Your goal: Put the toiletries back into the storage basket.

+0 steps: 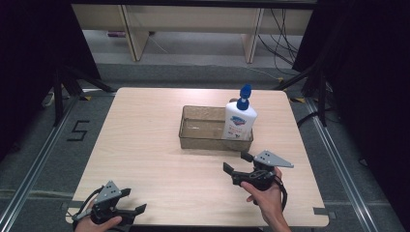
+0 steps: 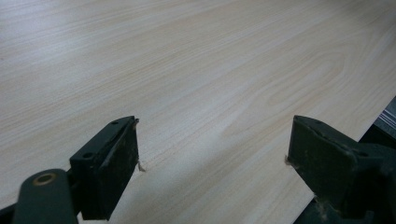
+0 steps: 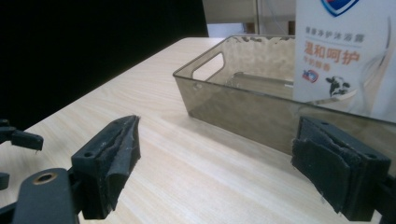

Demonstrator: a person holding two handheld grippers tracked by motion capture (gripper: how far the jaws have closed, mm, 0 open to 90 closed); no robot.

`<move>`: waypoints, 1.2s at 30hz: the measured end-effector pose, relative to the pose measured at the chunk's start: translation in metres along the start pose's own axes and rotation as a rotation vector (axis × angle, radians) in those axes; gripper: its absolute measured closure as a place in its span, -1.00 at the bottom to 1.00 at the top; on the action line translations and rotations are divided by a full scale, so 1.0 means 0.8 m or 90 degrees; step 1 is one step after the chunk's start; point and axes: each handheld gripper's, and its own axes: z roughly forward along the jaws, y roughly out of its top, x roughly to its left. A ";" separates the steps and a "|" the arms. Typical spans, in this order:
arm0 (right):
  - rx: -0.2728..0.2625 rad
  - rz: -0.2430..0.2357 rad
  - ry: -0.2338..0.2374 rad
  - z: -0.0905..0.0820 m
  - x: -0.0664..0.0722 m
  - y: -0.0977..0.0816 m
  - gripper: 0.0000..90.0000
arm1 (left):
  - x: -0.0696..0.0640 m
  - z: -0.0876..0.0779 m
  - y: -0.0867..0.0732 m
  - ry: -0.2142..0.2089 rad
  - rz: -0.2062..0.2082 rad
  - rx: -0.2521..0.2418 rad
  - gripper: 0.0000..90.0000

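Observation:
A clear brownish bin point(image 1: 212, 143) sits on the wooden table point(image 1: 145, 145), just right of centre. A white pump bottle with a blue top point(image 1: 240, 118) stands upright in the bin's right end. My right gripper point(image 1: 236, 162) hovers in front of the bin, jaws open and empty. In the right gripper view, that gripper point(image 3: 215, 154) faces the bin's near wall point(image 3: 233, 107), with the bottle's label point(image 3: 343, 51) behind it. My left gripper point(image 1: 134, 200) is open at the table's front left corner. In the left gripper view it point(image 2: 212, 149) is over bare wood.
The table's front edge point(image 2: 373, 126) runs close beside the left gripper. The floor left of the table bears a black "5" mark point(image 1: 77, 130). Metal rails flank the table, with desk legs and cables at the back. The left gripper's jaw tips point(image 3: 21, 139) appear at the far left.

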 end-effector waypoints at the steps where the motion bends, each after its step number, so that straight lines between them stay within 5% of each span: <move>1: 0.000 0.000 0.000 0.000 0.000 0.000 -0.66 | -0.001 0.001 0.000 -0.002 -0.005 -0.008 -0.65; 3: 0.010 0.019 0.005 -0.001 0.004 -0.003 -0.66 | 0.000 0.000 0.000 0.000 0.001 -0.003 -0.65; 18: 0.025 -0.020 0.020 -0.004 0.007 -0.021 -0.66 | 0.000 0.001 0.000 -0.002 -0.003 -0.005 -0.65; 19: 0.028 0.007 0.027 -0.004 0.011 -0.023 -0.66 | 0.000 0.001 0.000 -0.002 -0.003 -0.005 -0.65; 22: 0.029 -0.028 0.023 -0.004 0.009 -0.028 -0.66 | 0.001 0.000 0.000 -0.001 0.006 0.003 -0.65; 26: 0.034 -0.022 0.035 -0.003 0.012 -0.034 -0.66 | 0.002 -0.001 0.000 -0.001 0.009 0.005 -0.65; 27: 0.035 -0.047 0.024 -0.002 0.010 -0.035 -0.66 | 0.002 -0.001 0.000 -0.001 0.009 0.006 -0.65; 28: 0.047 -0.018 0.035 -0.002 0.013 -0.037 -0.66 | 0.001 -0.001 0.000 0.000 0.008 0.004 -0.65; 36: 0.077 -0.033 0.044 -0.005 0.016 -0.046 -0.66 | 0.002 -0.001 0.000 0.000 0.010 0.007 -0.65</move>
